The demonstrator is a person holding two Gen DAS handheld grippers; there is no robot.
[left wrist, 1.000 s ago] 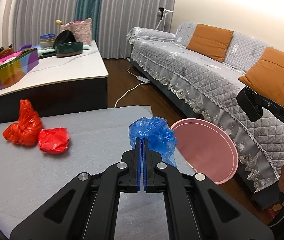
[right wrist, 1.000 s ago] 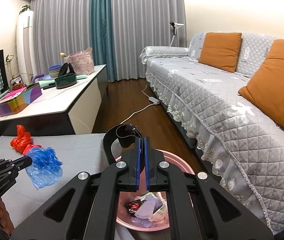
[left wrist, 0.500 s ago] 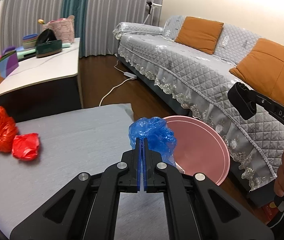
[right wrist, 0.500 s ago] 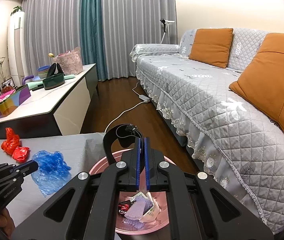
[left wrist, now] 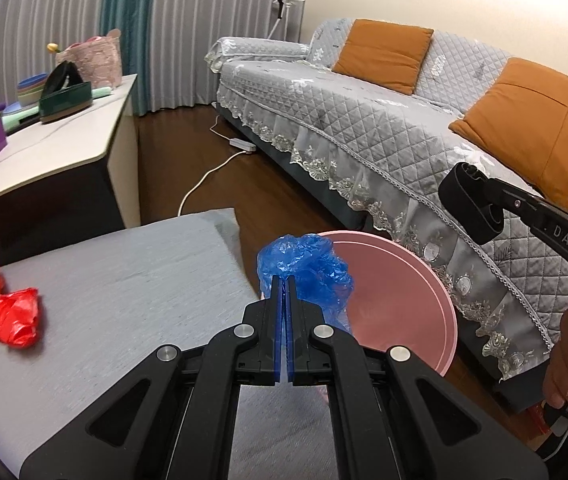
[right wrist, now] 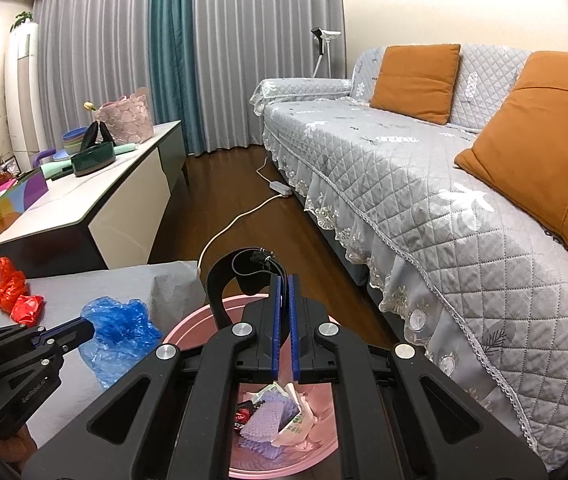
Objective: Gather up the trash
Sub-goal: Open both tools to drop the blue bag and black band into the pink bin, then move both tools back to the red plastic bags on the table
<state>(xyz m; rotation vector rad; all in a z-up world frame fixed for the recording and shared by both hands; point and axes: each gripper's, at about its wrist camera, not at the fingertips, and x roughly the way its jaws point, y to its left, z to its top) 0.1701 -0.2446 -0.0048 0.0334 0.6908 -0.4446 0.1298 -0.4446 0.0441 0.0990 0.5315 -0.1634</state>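
Table at left, bin beside its right edge, sofa at far right.

Two crumpled bags (right wrist: 14, 298) lie touching on the table (right wrist: 64, 292) — far-left side. A third bag (right wrist: 118, 332), in the left gripper (left wrist: 283, 280), hangs over the table's right edge beside the bin (right wrist: 320, 440). Wrappers (right wrist: 276, 416) lie in the bin. Sideboard (right wrist: 84, 204) behind the table — floor between it and the sofa (right wrist: 424, 184).

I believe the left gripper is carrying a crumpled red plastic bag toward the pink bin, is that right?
Not quite: the bag pinched in the left gripper is blue, not red, as the left wrist view shows. The red bags lie on the grey table. It is indeed beside the pink bin.
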